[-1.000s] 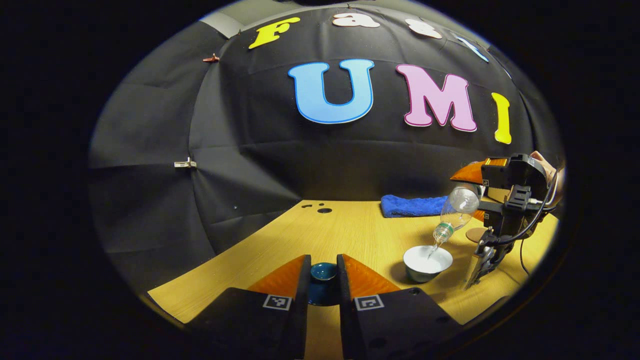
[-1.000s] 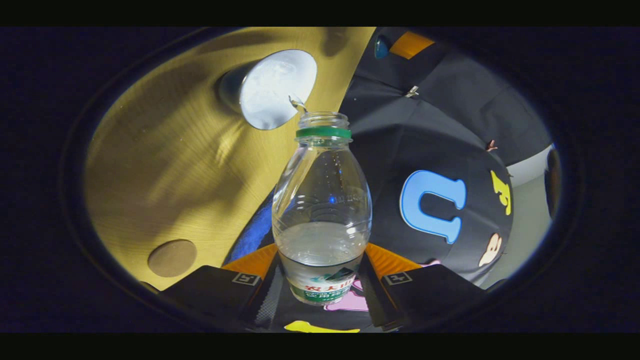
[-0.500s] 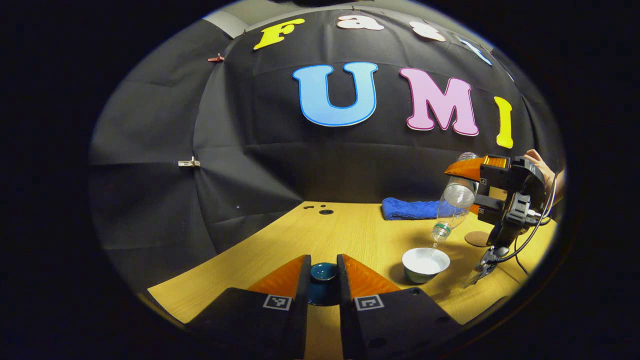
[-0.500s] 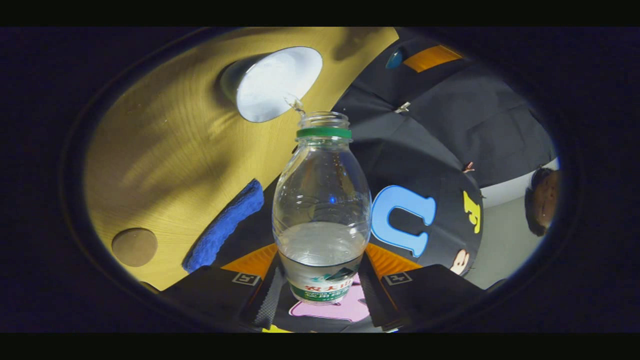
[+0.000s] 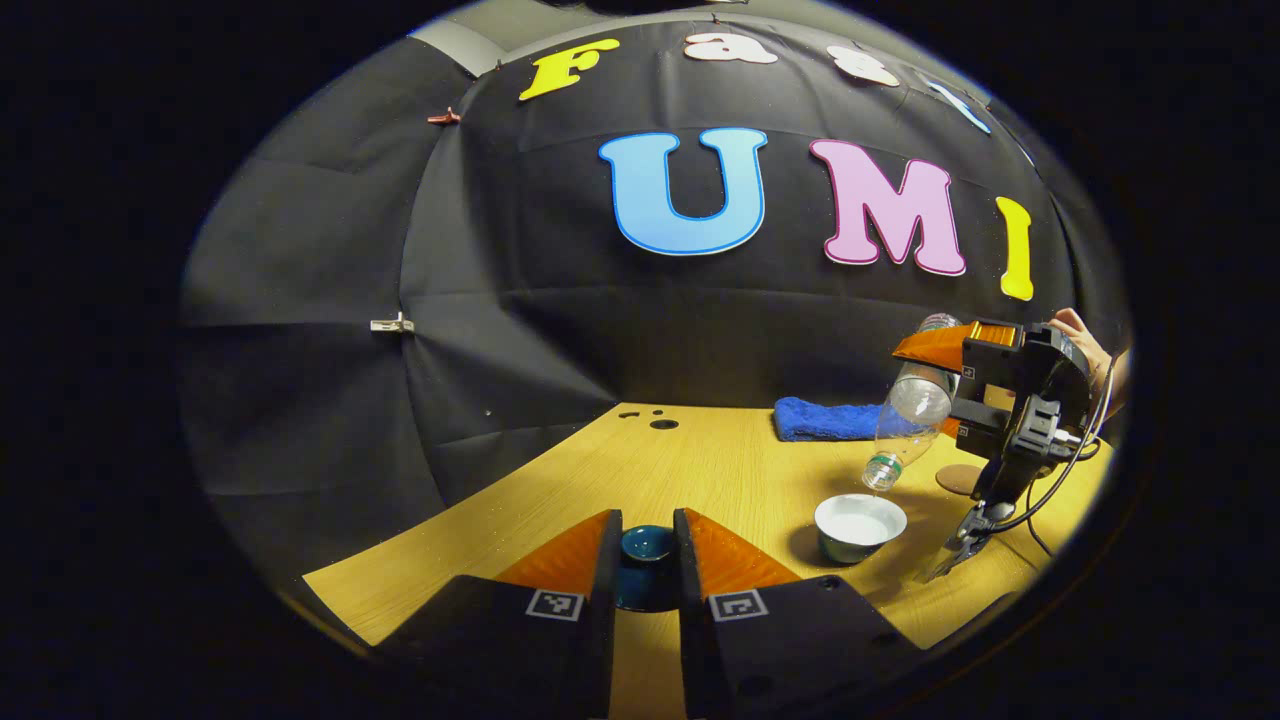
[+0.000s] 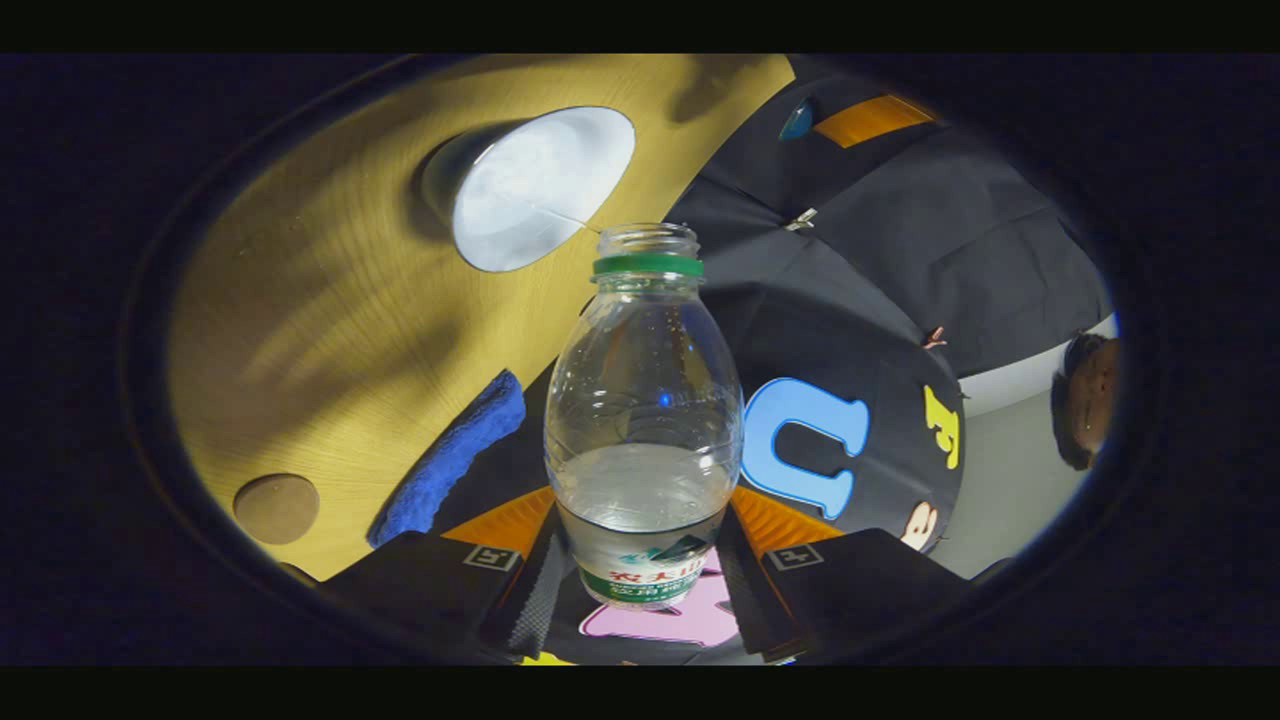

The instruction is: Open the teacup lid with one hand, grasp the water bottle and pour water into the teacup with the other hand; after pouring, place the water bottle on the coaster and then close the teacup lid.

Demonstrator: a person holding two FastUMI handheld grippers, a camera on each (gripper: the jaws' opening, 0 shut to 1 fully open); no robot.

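My left gripper [image 5: 647,530] is shut on the dark teal teacup lid [image 5: 646,548], held low over the wooden table [image 5: 700,470]. To its right stands the white teacup [image 5: 860,525], uncovered and holding water. My right gripper [image 5: 960,372] is shut on the clear water bottle [image 5: 905,425], which is tilted mouth-down just above the cup's far rim. In the right gripper view the bottle [image 6: 645,400] stands between my fingers, about a third full, its open mouth next to the teacup [image 6: 535,190]. The round brown coaster [image 5: 958,478] lies behind the cup, bare.
A folded blue towel [image 5: 825,420] lies at the table's back edge by the black cloth wall. Small dark holes [image 5: 662,424] mark the tabletop at the back. A hand [image 5: 1075,328] holds the right gripper, with a cable hanging below it.
The water stream from bottle to cup has thinned away to almost nothing. The right gripper has raised the bottle's mouth a little higher above the cup. The left gripper still holds the lid.
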